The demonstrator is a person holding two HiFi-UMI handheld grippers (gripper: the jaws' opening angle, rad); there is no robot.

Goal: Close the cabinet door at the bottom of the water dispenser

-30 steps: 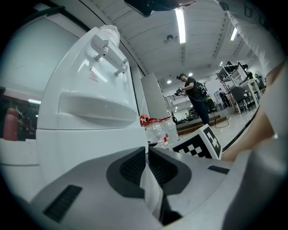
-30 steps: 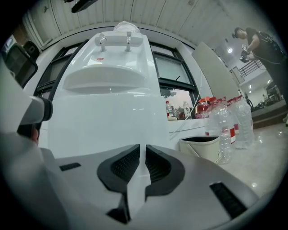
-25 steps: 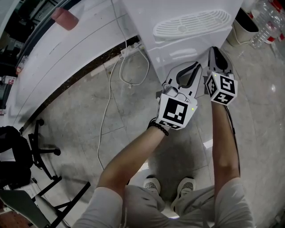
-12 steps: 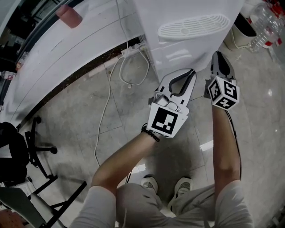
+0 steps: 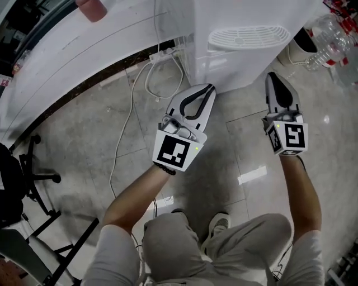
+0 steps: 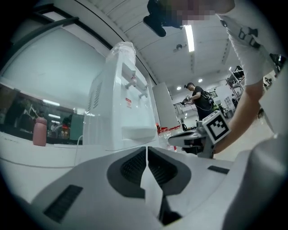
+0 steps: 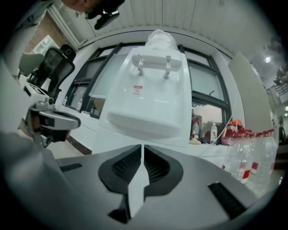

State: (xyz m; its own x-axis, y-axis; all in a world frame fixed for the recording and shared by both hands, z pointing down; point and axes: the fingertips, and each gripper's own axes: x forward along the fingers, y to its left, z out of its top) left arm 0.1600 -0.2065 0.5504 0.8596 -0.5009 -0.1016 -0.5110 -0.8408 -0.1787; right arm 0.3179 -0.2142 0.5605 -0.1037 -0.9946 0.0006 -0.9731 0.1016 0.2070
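The white water dispenser stands at the top of the head view, its drip grille facing up. Its lower front looks flat, and no open door shows. My left gripper hangs a little short of the dispenser's left front corner, over the floor. The right gripper is beside the dispenser's right front corner, not touching it. Both pairs of jaws have just closed the last bit and stand shut with nothing between them. The left gripper view shows the dispenser from the side beyond my left gripper. The right gripper view shows it from the front beyond my right gripper, the cabinet part hidden.
A power strip with a white cable lies on the floor left of the dispenser, below a long white sill holding a pink bottle. An office chair base stands at left. Water bottles stand at upper right.
Both grippers have drawn back from the dispenser's front and risen; the left one has shifted left. The person has stepped back, so the dispenser sits higher in the head view.
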